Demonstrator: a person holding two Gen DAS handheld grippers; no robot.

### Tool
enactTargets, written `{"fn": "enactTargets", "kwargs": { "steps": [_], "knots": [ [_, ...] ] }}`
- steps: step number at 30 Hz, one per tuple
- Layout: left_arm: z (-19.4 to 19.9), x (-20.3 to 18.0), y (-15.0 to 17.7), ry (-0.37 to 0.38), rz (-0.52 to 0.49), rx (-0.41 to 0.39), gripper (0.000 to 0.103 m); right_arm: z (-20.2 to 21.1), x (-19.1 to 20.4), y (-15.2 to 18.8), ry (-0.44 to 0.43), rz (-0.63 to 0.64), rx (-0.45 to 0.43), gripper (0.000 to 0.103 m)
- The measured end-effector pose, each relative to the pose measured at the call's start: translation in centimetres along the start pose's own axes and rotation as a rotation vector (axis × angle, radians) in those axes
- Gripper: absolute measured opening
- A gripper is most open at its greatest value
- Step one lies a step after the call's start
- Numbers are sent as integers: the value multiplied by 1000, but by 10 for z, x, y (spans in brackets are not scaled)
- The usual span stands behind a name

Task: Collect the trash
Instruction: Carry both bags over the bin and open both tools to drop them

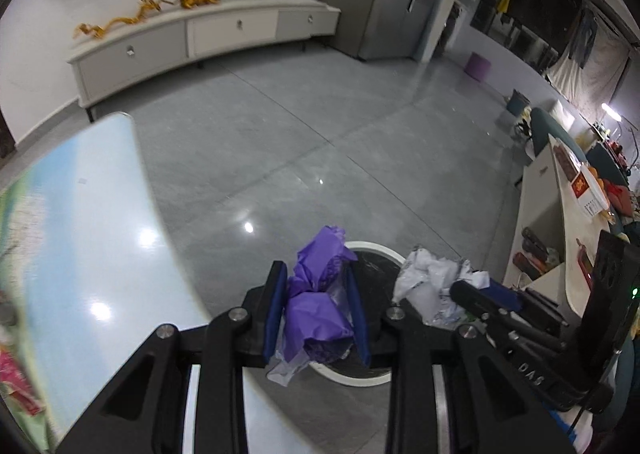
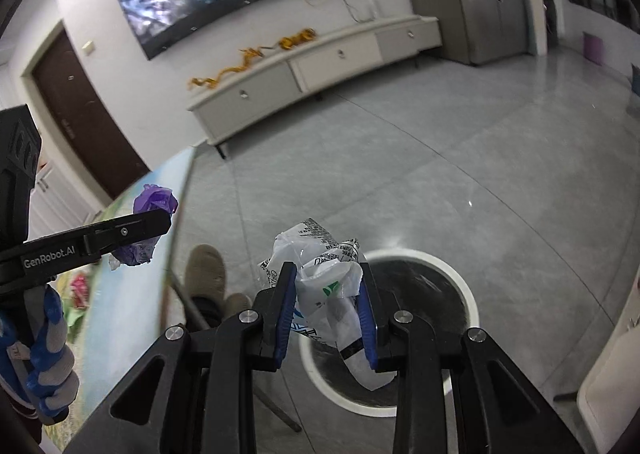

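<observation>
My left gripper (image 1: 318, 310) is shut on a crumpled purple wrapper (image 1: 316, 318), held past the table edge over the near rim of a round white-rimmed trash bin (image 1: 372, 245) on the floor. My right gripper (image 2: 327, 310) is shut on a crumpled white plastic bag (image 2: 320, 282) and holds it above the same bin (image 2: 460, 278). The white bag (image 1: 432, 282) and the right gripper (image 1: 492, 302) show to the right in the left wrist view. The left gripper (image 2: 160, 224) with the purple wrapper (image 2: 154, 202) shows at the left in the right wrist view.
A glossy table with a landscape print (image 1: 92, 238) lies at the left, its edge (image 2: 176, 238) next to the bin. A person's shoes (image 2: 206, 270) stand on the grey tiled floor (image 1: 320, 134). A low white TV cabinet (image 1: 200, 38) lines the far wall. A cluttered counter (image 1: 576, 222) stands at the right.
</observation>
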State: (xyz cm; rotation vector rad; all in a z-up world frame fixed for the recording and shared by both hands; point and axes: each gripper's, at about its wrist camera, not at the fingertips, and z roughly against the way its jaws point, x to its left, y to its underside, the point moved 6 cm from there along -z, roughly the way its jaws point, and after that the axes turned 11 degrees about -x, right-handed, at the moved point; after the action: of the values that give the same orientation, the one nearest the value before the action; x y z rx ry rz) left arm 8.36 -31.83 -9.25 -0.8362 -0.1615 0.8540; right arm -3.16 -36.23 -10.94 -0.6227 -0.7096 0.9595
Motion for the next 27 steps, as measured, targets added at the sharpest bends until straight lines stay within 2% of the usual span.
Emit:
{"fn": "enactTargets", "kwargs": {
  "steps": [8,12,14,16,22,27],
  "knots": [
    [-49,-27,6,66,9,91,29,-27,-31,8,56,-39,52,30],
    [-66,-35,7,97,21,126,32,-40,-42,10,81,-46,73,34],
    [-75,-40,7,124,34,145,45,-46,-46,13,97,-47,86,35],
    [-80,-43,8,136,41,151,53,-51,-51,15,114,-48,98,36],
    [-80,-45,13,147,44,158,53,-56,-63,26,153,-53,128,43],
    [-60,-39,13,95,20,110,53,-51,-65,31,167,-55,133,46]
  ]
}}
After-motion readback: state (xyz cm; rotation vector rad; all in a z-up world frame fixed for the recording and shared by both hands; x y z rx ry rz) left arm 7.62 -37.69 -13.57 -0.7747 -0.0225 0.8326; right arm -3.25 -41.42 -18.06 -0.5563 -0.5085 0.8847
